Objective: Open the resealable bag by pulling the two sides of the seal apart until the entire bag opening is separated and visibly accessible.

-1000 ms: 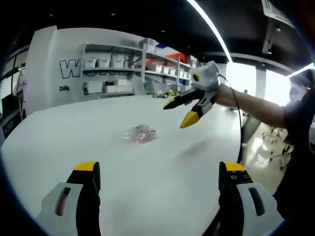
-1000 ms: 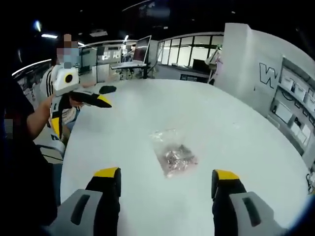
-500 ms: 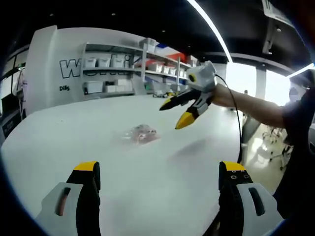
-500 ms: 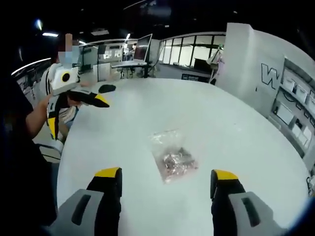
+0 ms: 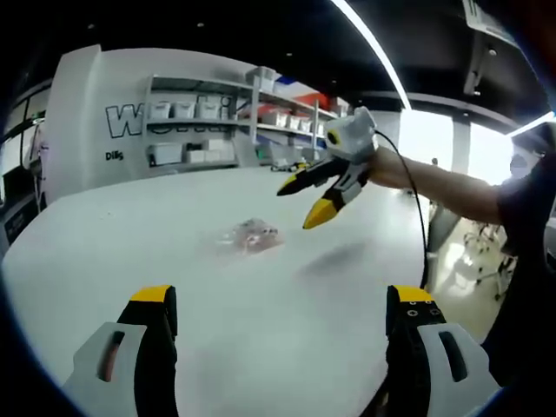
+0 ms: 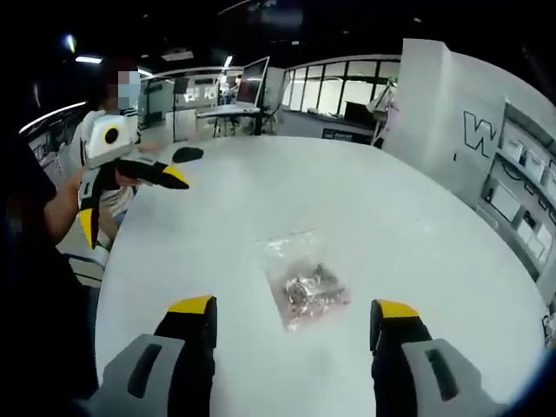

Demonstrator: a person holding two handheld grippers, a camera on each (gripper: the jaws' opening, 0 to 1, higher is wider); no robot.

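Note:
A clear resealable bag (image 5: pixel 250 235) (image 6: pixel 301 284) with small dark and pinkish items inside lies flat on the white table (image 5: pixel 261 295) (image 6: pixel 347 208). In the left gripper view my left gripper (image 5: pixel 282 308) stands open over the near table, well short of the bag. My right gripper (image 5: pixel 306 200) enters that view from the right, open, hanging above the table to the right of the bag. In the right gripper view my right gripper (image 6: pixel 295 317) is open with the bag just beyond its jaws. My left gripper (image 6: pixel 130 195) appears at the left, open.
The round table's edge (image 6: pixel 109 287) curves at the left. A dark small object (image 6: pixel 187 155) lies near the far left rim. Shelves with bins (image 5: pixel 226 122) stand behind the table. A person's arm (image 5: pixel 443 187) reaches in from the right.
My right gripper has moved a little to the left and closer to the bag. The left gripper has held still. The bag lies as before.

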